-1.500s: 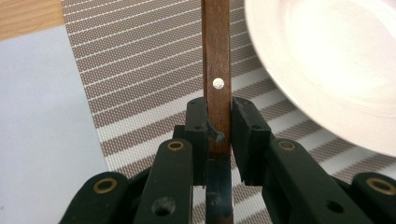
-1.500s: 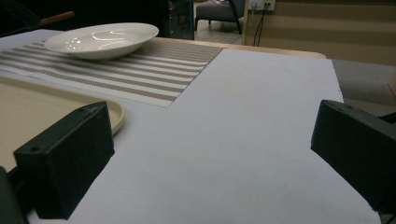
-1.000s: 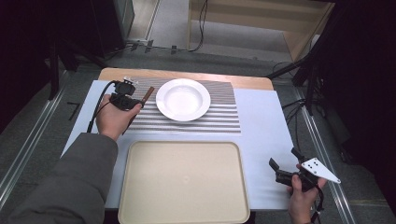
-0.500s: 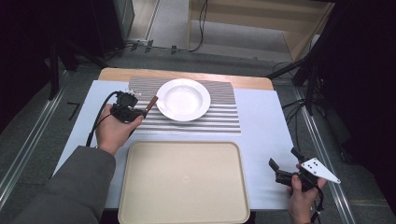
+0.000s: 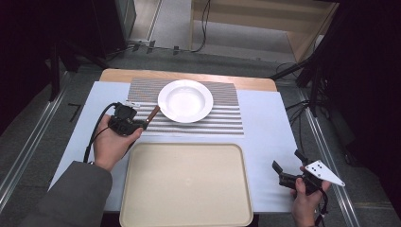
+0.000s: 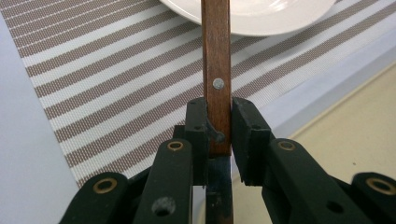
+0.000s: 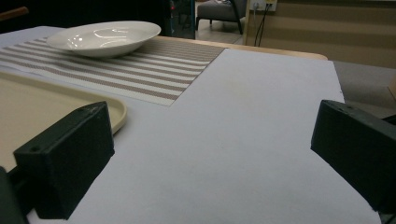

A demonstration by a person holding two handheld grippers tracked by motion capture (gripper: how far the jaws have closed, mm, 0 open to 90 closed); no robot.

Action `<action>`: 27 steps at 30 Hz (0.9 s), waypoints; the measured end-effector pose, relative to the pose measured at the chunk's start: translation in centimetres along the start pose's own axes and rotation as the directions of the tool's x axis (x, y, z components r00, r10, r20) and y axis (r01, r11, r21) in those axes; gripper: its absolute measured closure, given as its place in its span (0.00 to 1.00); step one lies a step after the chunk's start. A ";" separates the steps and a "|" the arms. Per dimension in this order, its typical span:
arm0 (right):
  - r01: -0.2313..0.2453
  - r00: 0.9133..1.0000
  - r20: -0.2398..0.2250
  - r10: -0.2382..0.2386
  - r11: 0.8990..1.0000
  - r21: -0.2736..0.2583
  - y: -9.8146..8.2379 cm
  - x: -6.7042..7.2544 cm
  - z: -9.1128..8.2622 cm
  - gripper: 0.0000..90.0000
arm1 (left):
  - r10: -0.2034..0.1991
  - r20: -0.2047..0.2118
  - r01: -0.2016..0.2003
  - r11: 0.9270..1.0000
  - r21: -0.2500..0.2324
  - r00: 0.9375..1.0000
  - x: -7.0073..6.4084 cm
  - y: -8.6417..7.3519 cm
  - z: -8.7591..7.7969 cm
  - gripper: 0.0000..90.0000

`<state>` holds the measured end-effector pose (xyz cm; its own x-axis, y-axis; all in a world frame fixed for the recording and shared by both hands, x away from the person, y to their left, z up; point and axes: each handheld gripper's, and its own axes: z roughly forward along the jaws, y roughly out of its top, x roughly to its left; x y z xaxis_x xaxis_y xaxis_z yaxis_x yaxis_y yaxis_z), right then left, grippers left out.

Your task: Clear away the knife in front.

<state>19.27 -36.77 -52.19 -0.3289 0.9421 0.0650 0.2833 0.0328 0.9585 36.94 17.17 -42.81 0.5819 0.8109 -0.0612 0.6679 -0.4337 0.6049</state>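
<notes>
Left hand [image 5: 111,147]: enters from the bottom left in a grey sleeve [image 5: 66,198], forearm angled up and to the right, palm wrapped round the left gripper [image 5: 142,124]. A black cable [image 5: 94,135] loops from it to the left of the hand.

Left gripper: its fingers [image 6: 196,133] are closed on a wooden handle [image 6: 216,70], one pad on each flat side. The handle runs straight ahead of the fingers, with two rivets showing, and its far end overlaps the rim of the plate [image 5: 185,100]. The part behind the fingers is dark and hard to make out; what sort of utensil it is cannot be told.

Striped mat [image 5: 222,116]: lies under the plate and under the closed fingers.

Tray [image 5: 187,184]: beige, lying bare between the two hands, just beside the left fingers; its near edge is cut off by the frame.

Right gripper [image 5: 287,171]: held low over the white counter [image 5: 265,123] at the bottom right, wrist cut off by the frame. Its fingers [image 7: 70,154] stand wide apart, holding nothing, pointed toward the tray corner and the plate beyond.
</notes>
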 end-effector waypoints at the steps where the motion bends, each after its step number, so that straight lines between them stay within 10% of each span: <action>1: 0.002 1.000 0.001 -0.002 1.000 0.000 0.0 0.0 0.0 0.00 | 0.000 -0.001 0.000 1.000 0.000 1.000 -0.1 -0.2 -0.1 0.85; 27: 0.009 1.000 0.004 -0.009 1.000 0.003 0.0 0.1 0.0 0.00 | 0.016 0.077 -0.015 1.000 -0.011 0.997 -4.1 -4.7 -1.7 0.85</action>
<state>19.28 -36.71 -52.20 -0.3281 0.9430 0.0558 0.2829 0.0417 0.9582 30.64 16.52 -44.04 0.6265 0.7713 -0.1127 0.6539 -0.4413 0.6145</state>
